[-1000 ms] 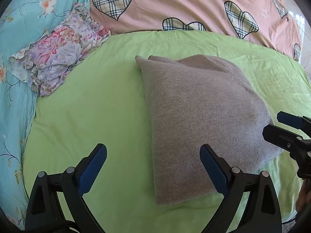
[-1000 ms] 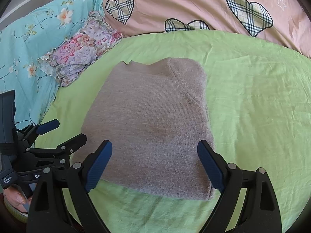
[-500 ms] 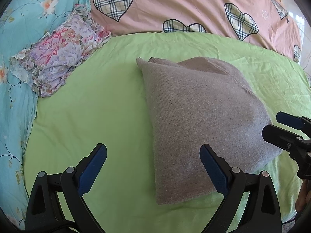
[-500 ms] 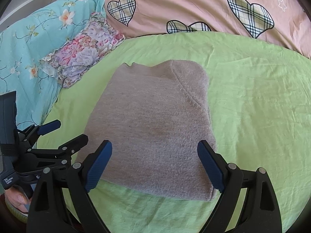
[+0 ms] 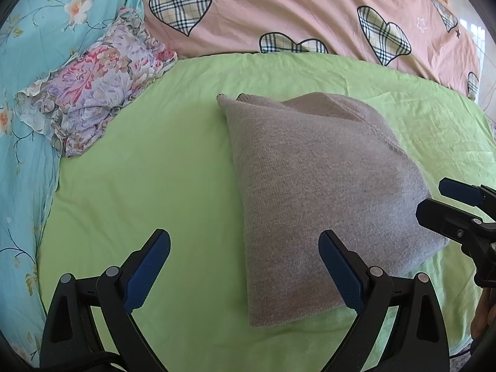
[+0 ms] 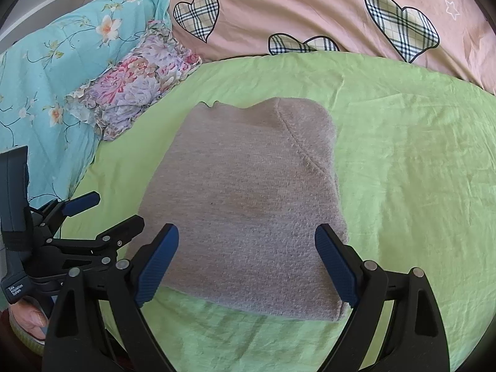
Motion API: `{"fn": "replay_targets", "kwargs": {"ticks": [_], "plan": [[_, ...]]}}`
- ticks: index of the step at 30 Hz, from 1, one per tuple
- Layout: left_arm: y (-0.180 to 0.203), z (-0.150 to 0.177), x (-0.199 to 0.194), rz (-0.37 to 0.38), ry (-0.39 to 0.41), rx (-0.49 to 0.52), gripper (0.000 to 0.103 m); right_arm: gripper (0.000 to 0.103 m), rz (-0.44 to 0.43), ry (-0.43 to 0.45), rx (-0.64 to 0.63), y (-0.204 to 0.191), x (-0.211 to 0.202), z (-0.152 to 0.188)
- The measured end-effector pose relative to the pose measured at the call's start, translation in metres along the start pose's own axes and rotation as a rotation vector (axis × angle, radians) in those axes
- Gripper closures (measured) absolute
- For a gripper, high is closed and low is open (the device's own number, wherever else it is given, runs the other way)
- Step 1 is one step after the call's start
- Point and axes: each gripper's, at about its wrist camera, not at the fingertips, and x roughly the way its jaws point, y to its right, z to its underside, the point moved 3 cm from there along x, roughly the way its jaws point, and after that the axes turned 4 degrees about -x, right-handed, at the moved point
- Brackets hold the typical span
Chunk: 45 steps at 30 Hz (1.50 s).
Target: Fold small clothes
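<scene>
- Nothing on the bed had shifted since the earlier frames: both grippers hung in the same places and the garment lay just as before.
- At far left, a turquoise floral quilt (image 5: 28, 99) ran along the bed's edge, with a ruffled floral pillow (image 5: 102, 83) lying partly on it and partly on the green sheet (image 5: 148, 179).
- Left gripper (image 5: 245, 266) hovered with its jaws spread wide and nothing between them; its left blue pad was over bare sheet, and its right pad overlapped the near left part of the garment in view, whether touching could not be told.
- Folded grey knit sweater (image 6: 245, 204) lay as a compact rectangle near the middle of the green sheet, well apart from the pillow.
- Right gripper (image 6: 246, 266) hung over the sweater's near edge, jaws wide apart and gripping nothing.
- Behind everything, a pink duvet with plaid hearts (image 6: 310, 9) bordered the far side of the sheet.
</scene>
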Motion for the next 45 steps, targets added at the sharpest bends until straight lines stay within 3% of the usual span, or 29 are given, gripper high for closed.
{"fn": "replay_targets", "kwargs": {"ticks": [45], "plan": [[0.0010,-0.0004,-0.0044,0.000,0.005,-0.006,0.006,0.013,-0.005,0.004,0.001,-0.0019,-0.0027,-0.0039]]}}
